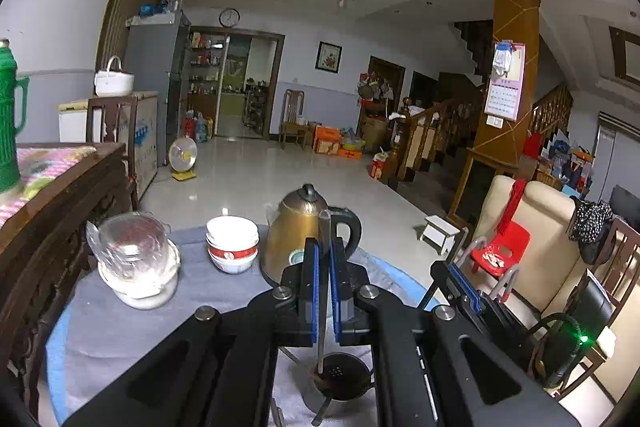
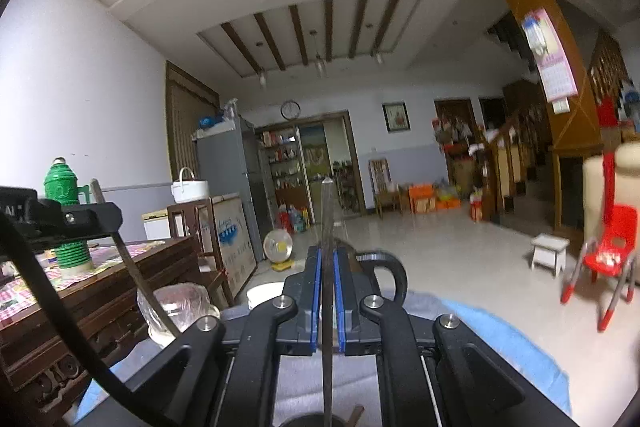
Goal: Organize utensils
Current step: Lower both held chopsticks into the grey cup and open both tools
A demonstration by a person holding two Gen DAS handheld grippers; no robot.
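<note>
left tool point(image 1: 325, 247) clamped on skimmer handle point(image 1: 324, 227); right tool point(image 2: 328, 259) clamped on utensil handle point(image 2: 327, 211); kettle point(image 1: 298, 231) beyond.

Left gripper point(image 1: 325, 247): black body, blue pads clamped on a flat grey metal handle point(image 1: 324, 227).
Handle: runs between the fingers; tip projects past the fingertips.
Utensil head: dark round perforated ladle bowl point(image 1: 342, 375), below and behind the fingers.
Ahead of fingertips: brass-coloured kettle with black handle point(image 1: 298, 231).
Left of fingers: stacked white bowls with red band point(image 1: 232, 245); further left, clear glass jar point(image 1: 134, 247).
Right of fingers: right gripper point(image 1: 464, 277).
Surface: grey cloth-covered table point(image 1: 120, 323).
</note>
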